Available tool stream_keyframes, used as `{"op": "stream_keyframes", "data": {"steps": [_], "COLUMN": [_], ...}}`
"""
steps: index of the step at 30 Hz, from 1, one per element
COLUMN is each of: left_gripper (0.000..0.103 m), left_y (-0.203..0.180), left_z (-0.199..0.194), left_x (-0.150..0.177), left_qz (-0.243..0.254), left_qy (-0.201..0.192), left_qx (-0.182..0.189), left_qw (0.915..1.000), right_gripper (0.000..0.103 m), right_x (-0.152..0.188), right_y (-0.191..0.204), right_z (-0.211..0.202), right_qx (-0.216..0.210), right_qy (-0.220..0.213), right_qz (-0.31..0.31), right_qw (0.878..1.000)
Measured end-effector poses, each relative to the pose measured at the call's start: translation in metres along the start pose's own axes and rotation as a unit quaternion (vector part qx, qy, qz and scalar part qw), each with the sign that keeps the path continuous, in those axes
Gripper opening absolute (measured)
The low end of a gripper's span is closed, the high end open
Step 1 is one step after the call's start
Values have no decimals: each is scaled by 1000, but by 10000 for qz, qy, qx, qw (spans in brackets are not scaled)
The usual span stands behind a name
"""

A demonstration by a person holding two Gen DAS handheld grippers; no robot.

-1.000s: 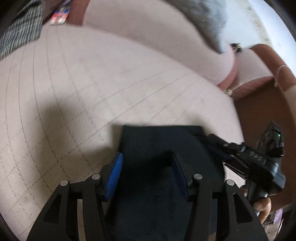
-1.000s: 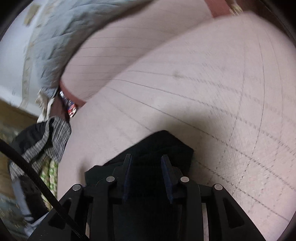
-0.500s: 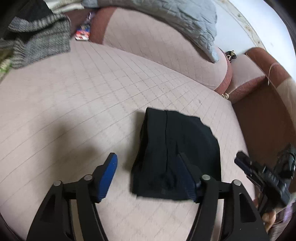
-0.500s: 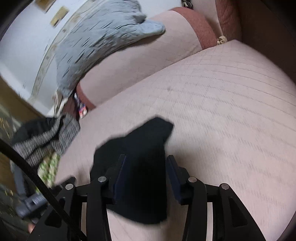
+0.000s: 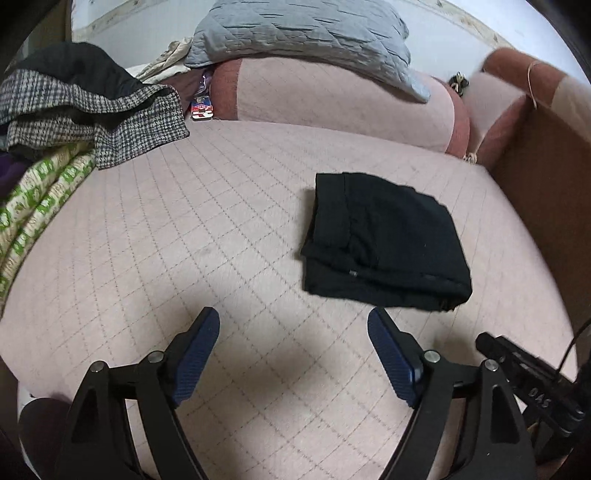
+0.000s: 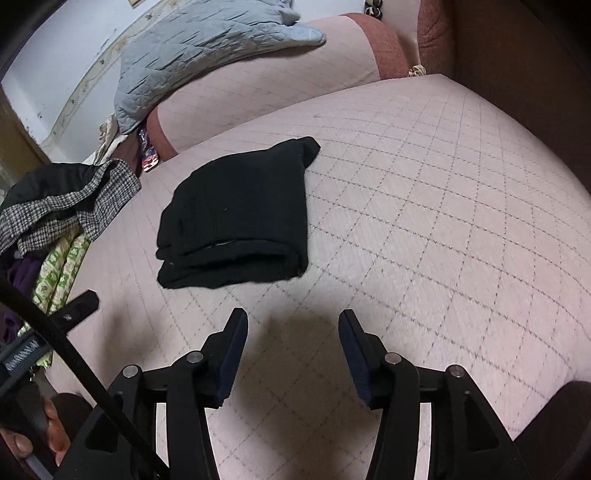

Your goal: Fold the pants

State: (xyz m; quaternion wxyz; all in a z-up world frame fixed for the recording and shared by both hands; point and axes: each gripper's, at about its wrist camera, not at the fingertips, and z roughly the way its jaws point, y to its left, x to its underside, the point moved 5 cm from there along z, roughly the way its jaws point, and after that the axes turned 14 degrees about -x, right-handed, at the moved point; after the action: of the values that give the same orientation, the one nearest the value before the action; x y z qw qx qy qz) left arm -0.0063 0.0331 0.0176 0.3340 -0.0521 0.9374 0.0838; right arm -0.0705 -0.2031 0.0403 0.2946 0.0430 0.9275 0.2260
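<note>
The black pants (image 5: 384, 240) lie folded into a compact rectangle on the pink quilted sofa seat (image 5: 221, 229). They also show in the right wrist view (image 6: 236, 218), left of centre. My left gripper (image 5: 293, 328) is open and empty, held above the seat, near and to the left of the pants. My right gripper (image 6: 293, 325) is open and empty, held back from the pants' near edge. Neither gripper touches the pants.
A pile of clothes with a houndstooth garment (image 5: 92, 110) and green-patterned fabric (image 5: 40, 195) lies at the left. A grey quilted blanket (image 5: 303, 33) drapes over the sofa back. A brown armrest (image 5: 546, 177) bounds the right side. The other gripper's body (image 5: 532, 384) shows low right.
Both grippers opened, let go of the folded pants and drew back and up from them. The pants now lie alone on the seat.
</note>
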Motion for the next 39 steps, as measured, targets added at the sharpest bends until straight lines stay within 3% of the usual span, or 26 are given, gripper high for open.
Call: {"op": "stream_keyframes", "data": {"steps": [14,39], "left_gripper": [82,82], "left_y": [-5,-13], "left_z": [-10,15], "left_x": [11,16], "left_qz": [98,191], "left_qy": [3,321], "left_qx": [72,17], "left_qw": [9999,9993], "right_gripper": [62,63], "right_x": [10,17], "right_y": [19,4], "right_z": [4,31], "right_qx": [23,56], "right_qy": [83,388], "right_qz": [-184,21], "right_qw": [9998,9992]}}
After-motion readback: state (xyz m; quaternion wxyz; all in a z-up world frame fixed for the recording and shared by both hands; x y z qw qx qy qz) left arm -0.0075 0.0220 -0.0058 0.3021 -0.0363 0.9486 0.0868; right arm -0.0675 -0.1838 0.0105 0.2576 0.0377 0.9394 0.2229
